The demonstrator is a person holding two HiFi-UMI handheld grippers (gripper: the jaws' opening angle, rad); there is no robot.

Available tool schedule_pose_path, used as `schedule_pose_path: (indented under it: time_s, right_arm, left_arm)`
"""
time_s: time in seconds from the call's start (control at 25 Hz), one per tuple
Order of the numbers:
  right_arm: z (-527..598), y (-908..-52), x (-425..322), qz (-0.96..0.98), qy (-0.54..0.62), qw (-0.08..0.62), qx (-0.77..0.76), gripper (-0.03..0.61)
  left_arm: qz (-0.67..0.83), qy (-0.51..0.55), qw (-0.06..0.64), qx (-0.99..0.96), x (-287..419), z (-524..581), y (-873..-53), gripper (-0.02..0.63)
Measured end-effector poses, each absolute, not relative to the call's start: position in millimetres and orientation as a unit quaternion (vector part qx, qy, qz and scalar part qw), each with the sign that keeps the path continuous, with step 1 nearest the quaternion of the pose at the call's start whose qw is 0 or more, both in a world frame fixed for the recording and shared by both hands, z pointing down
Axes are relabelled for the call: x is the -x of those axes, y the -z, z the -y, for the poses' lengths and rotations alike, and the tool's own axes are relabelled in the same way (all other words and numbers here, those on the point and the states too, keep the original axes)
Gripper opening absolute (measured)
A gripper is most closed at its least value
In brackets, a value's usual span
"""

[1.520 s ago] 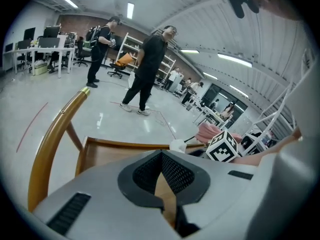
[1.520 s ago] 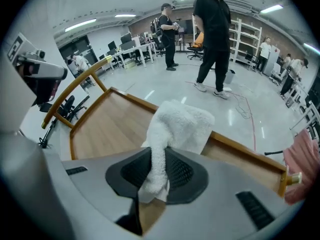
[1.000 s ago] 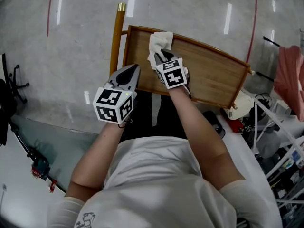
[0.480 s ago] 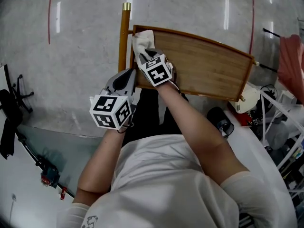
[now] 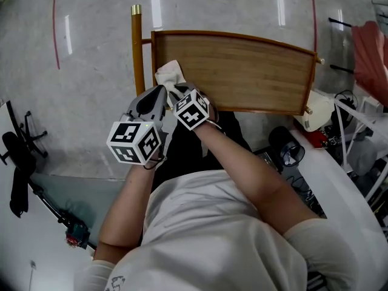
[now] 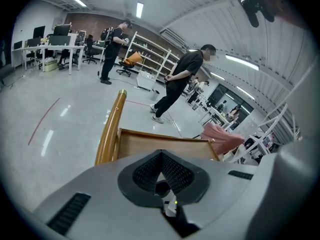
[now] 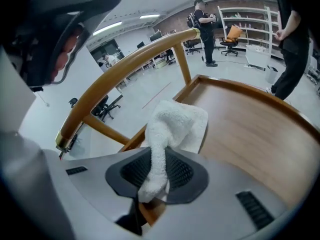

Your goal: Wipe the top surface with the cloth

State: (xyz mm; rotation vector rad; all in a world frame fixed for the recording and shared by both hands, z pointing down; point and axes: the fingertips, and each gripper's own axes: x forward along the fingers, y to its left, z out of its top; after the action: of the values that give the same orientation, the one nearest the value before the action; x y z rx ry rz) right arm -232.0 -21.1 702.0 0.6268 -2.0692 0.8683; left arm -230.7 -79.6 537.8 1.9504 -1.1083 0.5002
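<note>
Head view: white cloth (image 5: 169,76) sits at the near-left corner of the wooden tabletop (image 5: 242,71), just inside the raised rim. Right gripper (image 5: 176,93) is at that corner, marker cube up, arm reaching from the lower right. Left gripper (image 5: 160,91) is just beside it on the left, tips at the tabletop's near-left edge, almost touching the right gripper. Can't tell from here whether it touches the wood.

Right gripper view: fingers clamped on the cloth. A twisted tail runs down between the black ribbed pads. The rest bunches ahead of the tips and lies on the wood next to the left rim. The rest of the tabletop is bare, grain running lengthwise.

Left gripper view: fingers together, nothing between them. Tabletop is in view beyond the tips.

Wooden pole (image 5: 137,47) with a brass cap stands along the tabletop's left side, joined to it by a short crossbar. Glossy grey floor (image 5: 91,71) below, with red line markings. Pink fabric (image 5: 371,53) hangs well off to the right of the tabletop. Left gripper view also shows a person in black (image 6: 181,79) standing far behind the tabletop, hands behind the back, with shelving further back.
</note>
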Motion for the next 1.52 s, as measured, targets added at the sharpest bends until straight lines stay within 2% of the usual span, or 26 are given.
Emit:
schedule_pose_path:
  time_s: [0.2,0.6,1.24,1.52]
  right_arm:
    - [11.2,-704.5,192.1,0.807,-0.348,0.394,-0.27,0.084]
    - [2.6,-706.3,63.9,0.783,-0.364,0.382,-0.329,0.084]
    - [-28.9,-705.0,-182.6,0.709,-0.398,0.364,-0.454,0.084]
    - [-32.0,-702.8,-260.9,0.682,-0.396,0.363,-0.496,0.084]
  left_arm:
    - [0.416,-0.207,0.403,-0.788,197.5,81.3,-535.0,0.008]
    - [0.363,-0.232,0.387,-0.815,98.0,91.4,-534.0,0.008]
    - [0.288,-0.269,0.361,-0.845,-73.3,85.9,-539.7,0.008]
    - [0.276,-0.271,0.358,-0.85,-109.7,85.9,-534.8,0.007]
